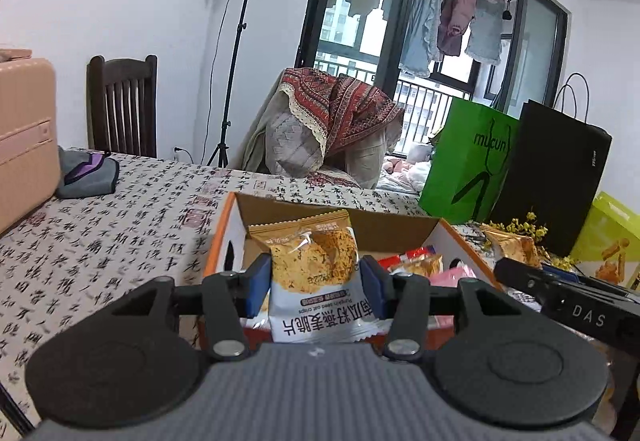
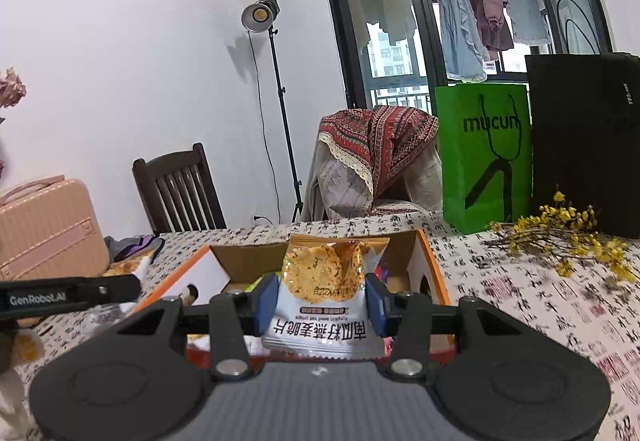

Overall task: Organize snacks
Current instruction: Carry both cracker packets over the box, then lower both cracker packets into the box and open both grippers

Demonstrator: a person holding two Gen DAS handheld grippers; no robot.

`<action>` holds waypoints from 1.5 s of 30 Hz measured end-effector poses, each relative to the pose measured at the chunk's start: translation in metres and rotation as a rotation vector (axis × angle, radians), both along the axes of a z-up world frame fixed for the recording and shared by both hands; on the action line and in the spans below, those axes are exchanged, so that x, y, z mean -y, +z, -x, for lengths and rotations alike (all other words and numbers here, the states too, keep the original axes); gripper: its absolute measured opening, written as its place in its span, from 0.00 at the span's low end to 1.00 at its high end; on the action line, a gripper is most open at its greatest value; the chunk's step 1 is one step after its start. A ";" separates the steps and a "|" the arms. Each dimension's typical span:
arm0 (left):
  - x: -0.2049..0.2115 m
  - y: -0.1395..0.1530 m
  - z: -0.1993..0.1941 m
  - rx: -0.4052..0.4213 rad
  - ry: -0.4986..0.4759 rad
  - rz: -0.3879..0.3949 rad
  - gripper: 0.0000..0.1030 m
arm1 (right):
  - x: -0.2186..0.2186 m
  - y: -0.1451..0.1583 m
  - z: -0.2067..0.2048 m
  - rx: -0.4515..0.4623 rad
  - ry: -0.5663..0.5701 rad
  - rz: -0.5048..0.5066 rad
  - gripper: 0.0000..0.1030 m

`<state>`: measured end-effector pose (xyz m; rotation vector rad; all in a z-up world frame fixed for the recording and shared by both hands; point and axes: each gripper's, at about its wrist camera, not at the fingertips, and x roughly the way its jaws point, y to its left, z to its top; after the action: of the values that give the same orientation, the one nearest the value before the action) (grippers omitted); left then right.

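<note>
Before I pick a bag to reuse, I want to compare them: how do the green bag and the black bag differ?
The green bag carries big dark lettering and a figure; the black bag shows only tiny print near its edge. The green bag is shorter, the black bag taller. The green bag stands left of the black bag. Both are upright paper carrier bags with cord handles, at the table's far edge.

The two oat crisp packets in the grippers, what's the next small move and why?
Probably carry the left packet forward and release it into the box. Each gripper, left and right, pinches a packet, and the open box with other snacks lies just beyond both.
</note>
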<state>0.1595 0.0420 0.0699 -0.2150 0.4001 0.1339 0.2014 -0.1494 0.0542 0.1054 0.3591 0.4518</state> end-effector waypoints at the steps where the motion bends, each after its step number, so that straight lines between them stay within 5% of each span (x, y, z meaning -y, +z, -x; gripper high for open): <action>1: 0.001 0.001 -0.007 -0.001 0.003 -0.005 0.48 | -0.003 0.002 -0.005 -0.001 0.001 0.001 0.44; 10: -0.002 -0.008 -0.058 0.004 0.043 -0.001 0.48 | -0.029 -0.002 -0.053 -0.012 -0.010 -0.008 0.44; 22: -0.013 -0.045 -0.077 0.014 0.078 -0.031 0.48 | -0.029 -0.039 -0.078 -0.040 0.004 -0.036 0.44; 26: -0.012 -0.047 -0.075 0.026 0.077 -0.040 0.59 | -0.029 -0.042 -0.078 -0.039 -0.017 -0.011 0.47; 29: -0.012 -0.047 -0.071 0.045 0.098 -0.038 0.90 | -0.023 -0.042 -0.078 -0.047 -0.025 -0.030 0.81; 31: -0.013 -0.045 -0.067 0.073 0.126 -0.035 1.00 | -0.019 -0.041 -0.078 -0.042 -0.037 -0.046 0.95; 45: -0.013 -0.025 -0.058 0.091 0.135 -0.020 1.00 | -0.014 -0.030 -0.073 -0.008 -0.050 -0.041 1.00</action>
<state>0.2175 0.0551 0.0451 -0.2273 0.2930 0.2603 0.2739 -0.1355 0.0246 0.1555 0.3543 0.4092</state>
